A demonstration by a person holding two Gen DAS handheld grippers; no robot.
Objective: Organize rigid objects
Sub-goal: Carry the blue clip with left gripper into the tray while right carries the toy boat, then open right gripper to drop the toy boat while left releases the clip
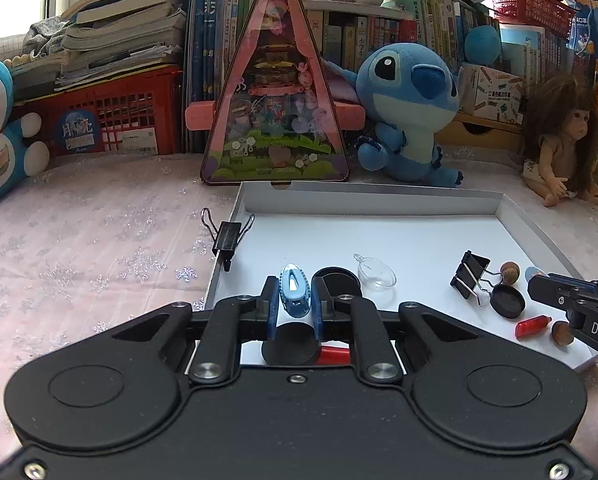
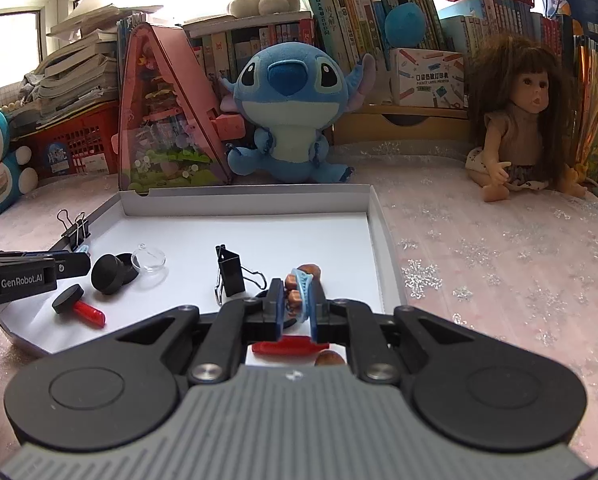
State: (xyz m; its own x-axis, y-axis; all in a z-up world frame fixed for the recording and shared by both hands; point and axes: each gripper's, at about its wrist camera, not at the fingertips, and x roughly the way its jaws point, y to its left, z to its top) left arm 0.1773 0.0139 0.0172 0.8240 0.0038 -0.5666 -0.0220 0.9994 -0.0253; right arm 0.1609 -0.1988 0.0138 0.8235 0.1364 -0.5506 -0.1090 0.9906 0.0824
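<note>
A shallow white box (image 1: 379,200) holds small items. My left gripper (image 1: 295,296) is shut on a light blue clip (image 1: 295,290) above the box's near left part. Below it lie a black round cap (image 1: 289,346) and a red piece (image 1: 335,354). My right gripper (image 2: 297,294) is shut on a light blue clip (image 2: 305,288) with a small brown figure (image 2: 293,298), near the box's right side (image 2: 377,232). A black binder clip (image 2: 231,276), a clear dome (image 2: 149,258), black caps (image 2: 107,272) and red pieces (image 2: 289,348) lie in the box.
Another binder clip (image 1: 227,236) is clamped on the box's left wall. Brown nuts (image 1: 510,271) lie at the right. Behind the box stand a triangular toy house (image 1: 275,100), a Stitch plush (image 1: 407,108), a doll (image 2: 523,120), red crates and books.
</note>
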